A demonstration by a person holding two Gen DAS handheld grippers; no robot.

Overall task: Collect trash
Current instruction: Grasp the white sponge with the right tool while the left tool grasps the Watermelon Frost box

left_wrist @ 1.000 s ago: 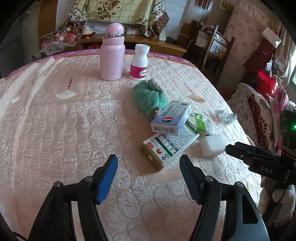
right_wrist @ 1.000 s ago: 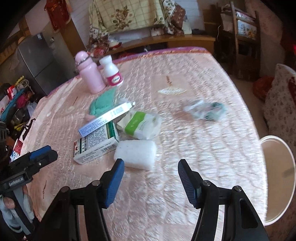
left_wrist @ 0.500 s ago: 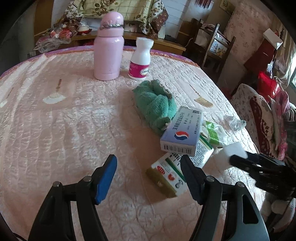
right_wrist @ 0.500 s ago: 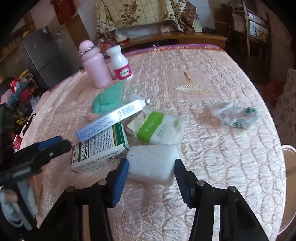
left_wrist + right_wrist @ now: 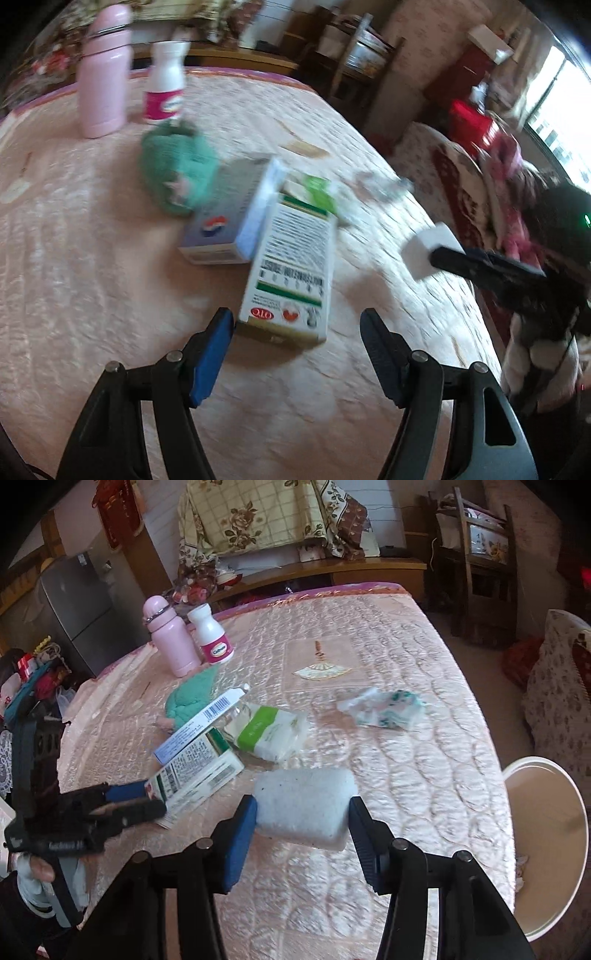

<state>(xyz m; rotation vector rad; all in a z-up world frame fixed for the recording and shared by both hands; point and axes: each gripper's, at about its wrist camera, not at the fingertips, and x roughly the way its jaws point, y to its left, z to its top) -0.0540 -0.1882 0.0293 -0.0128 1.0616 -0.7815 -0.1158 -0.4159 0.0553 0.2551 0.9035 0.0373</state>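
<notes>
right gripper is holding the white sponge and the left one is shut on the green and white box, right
Not quite. The right gripper does hold the white sponge, but the left gripper is open: the left wrist view shows its fingers spread apart at the near end of the green and white box, which lies on the table, not clamped.

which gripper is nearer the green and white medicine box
Left. The left gripper has the medicine box at its fingertips; the right gripper is beside it, shut on the white sponge.
</notes>
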